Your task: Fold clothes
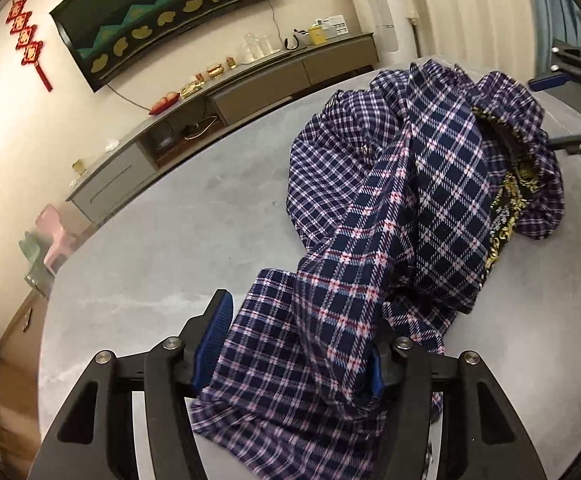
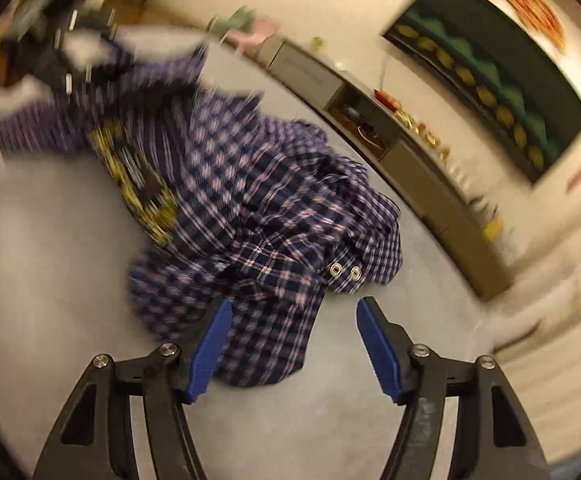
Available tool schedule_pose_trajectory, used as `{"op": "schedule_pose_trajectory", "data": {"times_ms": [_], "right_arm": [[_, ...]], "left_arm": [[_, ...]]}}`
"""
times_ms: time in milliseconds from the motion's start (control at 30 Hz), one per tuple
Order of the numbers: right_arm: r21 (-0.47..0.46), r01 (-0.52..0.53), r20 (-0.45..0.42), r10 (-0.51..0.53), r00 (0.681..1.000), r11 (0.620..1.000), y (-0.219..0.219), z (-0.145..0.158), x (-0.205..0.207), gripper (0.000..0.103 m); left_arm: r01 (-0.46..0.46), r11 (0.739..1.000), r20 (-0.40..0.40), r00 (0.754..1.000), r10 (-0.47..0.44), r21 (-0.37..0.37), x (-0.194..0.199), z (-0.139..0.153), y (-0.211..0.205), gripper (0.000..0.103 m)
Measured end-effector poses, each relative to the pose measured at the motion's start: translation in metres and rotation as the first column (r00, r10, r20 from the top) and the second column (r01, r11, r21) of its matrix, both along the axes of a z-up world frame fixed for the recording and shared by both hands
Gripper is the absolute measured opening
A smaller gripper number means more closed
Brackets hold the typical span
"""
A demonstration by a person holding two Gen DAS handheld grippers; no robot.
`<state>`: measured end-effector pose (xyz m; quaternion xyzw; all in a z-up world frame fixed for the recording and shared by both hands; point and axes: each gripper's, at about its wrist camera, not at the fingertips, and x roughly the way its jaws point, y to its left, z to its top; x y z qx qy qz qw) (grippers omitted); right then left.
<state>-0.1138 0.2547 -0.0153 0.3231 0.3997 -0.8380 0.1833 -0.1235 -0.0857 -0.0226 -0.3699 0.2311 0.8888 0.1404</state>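
Note:
A navy plaid shirt (image 1: 402, 184) with a black-and-gold patterned lining lies crumpled on a grey table (image 1: 162, 248). My left gripper (image 1: 302, 320) is wide open with a fold of the shirt lying between its blue pads; the right pad is partly hidden by cloth. The right gripper (image 1: 570, 112) shows at the far right by the shirt's far end. In the blurred right wrist view my right gripper (image 2: 292, 312) is open and empty, just above the shirt (image 2: 250, 208) near a cuff with two snaps (image 2: 344, 270). The left gripper (image 2: 70, 56) shows at the far top left.
A long low cabinet (image 1: 226, 92) with small items stands along the wall beyond the table, under a dark wall panel (image 1: 170, 16). Small pastel chairs (image 1: 46, 240) stand at the left. White curtains (image 1: 470, 8) hang at the right. The table's rounded edge (image 1: 46, 320) runs close on the left.

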Motion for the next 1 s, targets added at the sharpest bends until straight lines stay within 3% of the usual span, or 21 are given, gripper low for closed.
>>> {"op": "schedule_pose_trajectory", "data": {"times_ms": [100,133,167,200,233,333,500,567,633,767,833,900,967,1000], "right_arm": [[0.021,-0.044,0.033,0.043,0.999,0.999,-0.008,-0.018,-0.025,0.068],[-0.005,-0.049,0.055,0.049,0.997,0.999,-0.007,-0.019,-0.031,0.061],[-0.059,-0.045,0.093,0.051,0.994,0.997,-0.003,-0.015,-0.037,0.050],[-0.153,-0.024,0.131,0.045,0.990,0.988,0.004,-0.002,-0.039,0.015],[-0.253,0.004,0.167,0.040,0.985,0.967,0.011,0.013,-0.041,0.013],[-0.421,-0.002,0.113,0.055,0.992,0.907,0.029,0.066,-0.017,0.012],[-0.577,-0.099,-0.081,0.064,0.995,0.811,0.065,0.176,0.073,0.011],[-0.608,-0.153,-0.167,0.062,0.984,0.779,0.071,0.219,0.107,0.011],[-0.634,-0.220,-0.271,0.054,0.961,0.742,0.077,0.268,0.140,0.011],[-0.673,-0.354,-0.441,0.031,0.897,0.649,0.087,0.358,0.181,0.011],[-0.680,-0.378,-0.479,0.011,0.878,0.628,0.085,0.387,0.182,0.011],[-0.686,-0.383,-0.497,-0.014,0.868,0.619,0.083,0.410,0.179,0.011],[-0.707,-0.326,-0.453,-0.047,0.890,0.627,0.081,0.408,0.151,0.011],[-0.722,-0.280,-0.411,-0.066,0.909,0.632,0.083,0.402,0.129,0.011]], "left_arm": [[-0.001,0.998,0.025,1.000,-0.001,0.062,0.003,0.002,-0.003,0.056],[0.000,0.997,0.034,0.999,-0.003,0.083,0.000,0.001,-0.002,0.050],[-0.002,0.994,0.051,0.999,-0.004,0.106,-0.003,0.000,-0.003,0.016],[-0.015,0.992,0.072,0.997,0.006,0.124,-0.004,0.000,-0.006,0.002],[-0.031,0.991,0.065,0.998,0.023,0.129,-0.001,0.004,-0.009,0.002],[-0.035,0.985,0.009,0.999,0.033,0.169,0.016,0.025,-0.012,0.001],[0.073,0.950,-0.176,0.984,-0.019,0.305,0.084,0.117,-0.019,0.001],[0.128,0.919,-0.277,0.961,-0.022,0.373,0.116,0.177,-0.030,0.001],[0.197,0.868,-0.379,0.925,-0.011,0.456,0.142,0.248,-0.047,0.001],[0.306,0.806,-0.528,0.849,0.010,0.507,0.158,0.372,-0.066,0.002],[0.328,0.807,-0.561,0.828,0.006,0.492,0.146,0.421,-0.061,0.001],[0.304,0.833,-0.569,0.822,0.016,0.462,0.123,0.450,-0.051,0.001],[0.249,0.856,-0.523,0.852,0.029,0.453,0.079,0.459,-0.040,0.002],[0.196,0.870,-0.466,0.884,0.043,0.453,0.045,0.451,-0.035,0.002]]}}
